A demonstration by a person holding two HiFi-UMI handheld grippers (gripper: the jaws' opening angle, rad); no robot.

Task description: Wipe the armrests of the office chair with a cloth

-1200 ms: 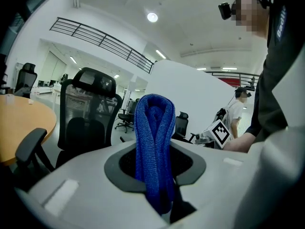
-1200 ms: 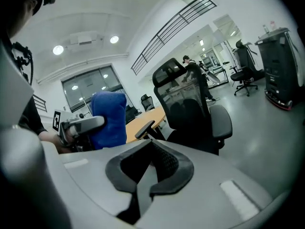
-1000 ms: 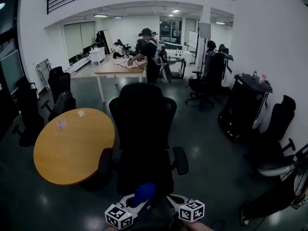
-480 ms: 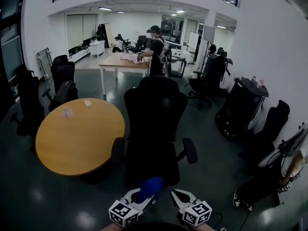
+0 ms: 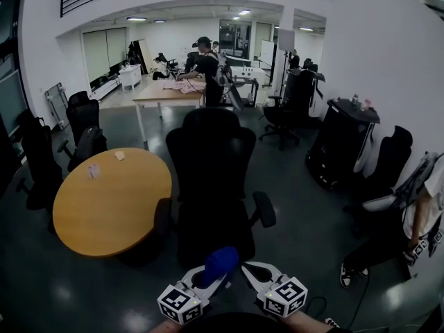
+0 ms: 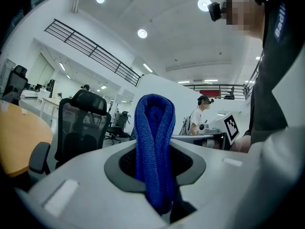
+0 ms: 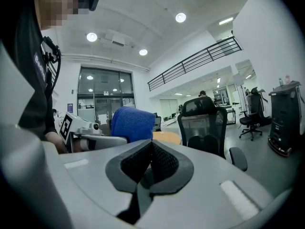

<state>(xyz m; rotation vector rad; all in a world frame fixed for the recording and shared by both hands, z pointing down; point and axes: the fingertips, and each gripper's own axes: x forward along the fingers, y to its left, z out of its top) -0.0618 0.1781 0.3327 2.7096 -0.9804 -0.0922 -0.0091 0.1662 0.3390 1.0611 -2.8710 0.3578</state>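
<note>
You hold both tongs low and close together, just short of the office chair (image 5: 211,179).

At the far left, the round wooden worktop (image 5: 111,200) stands just beside the chair's left armrest (image 5: 162,217). Your left tongs (image 5: 205,282) point forward at the seat and are clamped on the folded blue cloth (image 5: 220,262), whose looped end stands up out of the jaws and leans right. Your right tongs (image 5: 254,275) sit just beside them, angled inward, jaws pressed together with nothing between. The cloth is clear of both armrests, and the right armrest (image 5: 264,209) lies ahead of your right tongs.
</note>
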